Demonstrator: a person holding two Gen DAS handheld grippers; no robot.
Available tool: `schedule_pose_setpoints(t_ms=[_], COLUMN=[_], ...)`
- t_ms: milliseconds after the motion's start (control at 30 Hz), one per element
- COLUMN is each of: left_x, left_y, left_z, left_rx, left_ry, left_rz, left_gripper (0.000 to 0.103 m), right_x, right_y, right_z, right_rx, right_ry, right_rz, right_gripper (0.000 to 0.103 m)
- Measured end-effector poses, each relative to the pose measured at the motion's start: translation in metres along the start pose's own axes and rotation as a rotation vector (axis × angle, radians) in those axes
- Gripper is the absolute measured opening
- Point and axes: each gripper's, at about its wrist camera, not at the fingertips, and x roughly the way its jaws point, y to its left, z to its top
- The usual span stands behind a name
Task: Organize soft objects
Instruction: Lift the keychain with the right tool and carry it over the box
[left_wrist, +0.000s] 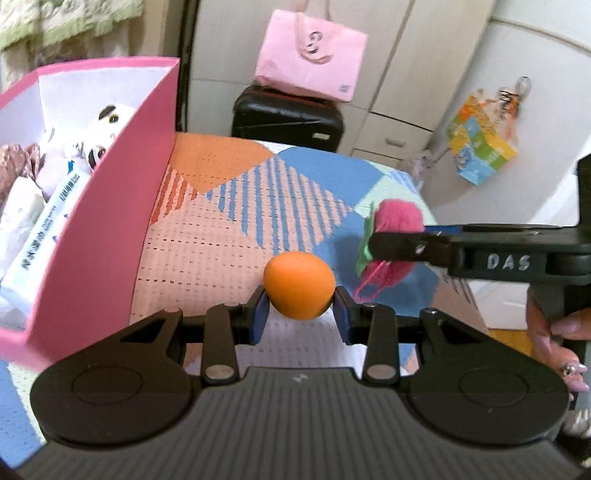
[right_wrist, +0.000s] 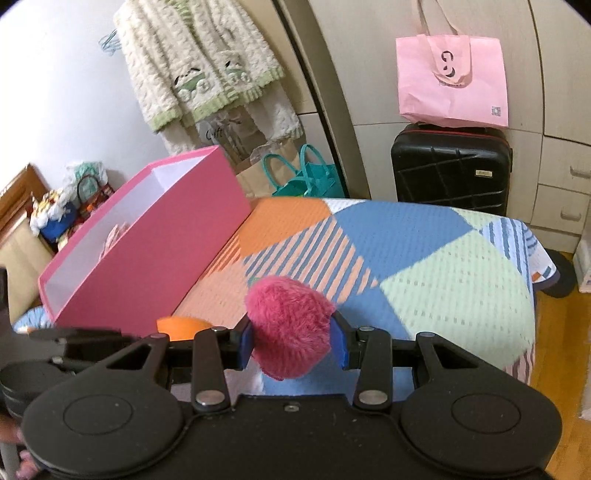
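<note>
Both grippers are carrying soft toys above the patterned bed, beside the pink box.

The left gripper (left_wrist: 300, 314) is clamping an orange ball (left_wrist: 299, 286) between its blue fingers (left_wrist: 258, 317), narrowly parted to the ball's width. The right gripper (right_wrist: 293, 341) is pinching a fuzzy pink strawberry plush (right_wrist: 290, 326) (green leaves showing in the left wrist view), its fingers pressing into the fur. The pink box (left_wrist: 107, 236) is sitting at the bed's (right_wrist: 443, 280) left edge, already holding a white plush (left_wrist: 105, 129) and packets (left_wrist: 44, 236). A hand (left_wrist: 554, 336) is gripping the right tool's handle.
</note>
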Motion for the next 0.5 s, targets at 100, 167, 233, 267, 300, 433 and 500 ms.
schedule_pose_setpoints(t_ms=[100,167,233,267,300,433,500], left_x=[-0.023,-0.038,-0.052,-0.059,-0.066,-0.083,-0.09], left_y=[0.0,-0.001,-0.001,0.0,0.002,0.011,0.018], left_z=[-0.007,-0.013,-0.019,-0.022,-0.025,-0.03,-0.03], left_rx=[0.026,0.06,0.094,0.105,0.113,0.128,0.128], left_ry=[-0.002,-0.012,-0.013,-0.008,0.003,0.083,0.135], left_rz=[-0.035,-0.035,-0.035,-0.043,-0.054,-0.141,-0.183], left_gripper=[0.036,0.036,0.036,0.036,0.036,0.036,0.036], right_x=[-0.013,-0.024,-0.034,-0.039,-0.043,-0.053,-0.057], right_y=[0.012,0.02,0.028,0.03,0.033,0.043,0.054], right_z=[-0.012,-0.021,-0.028,-0.031,-0.034,-0.042,-0.046], right_rx=[-0.034,-0.061,-0.07,-0.064,-0.056,-0.019,-0.034], right_ry=[0.007,0.007,0.008,0.01,0.015,0.039,0.04], right_rz=[-0.007,-0.006,0.009,0.019,0.037,0.136,0.134], right_gripper=[0.047,0.047,0.047,0.047,0.047,0.047,0.047])
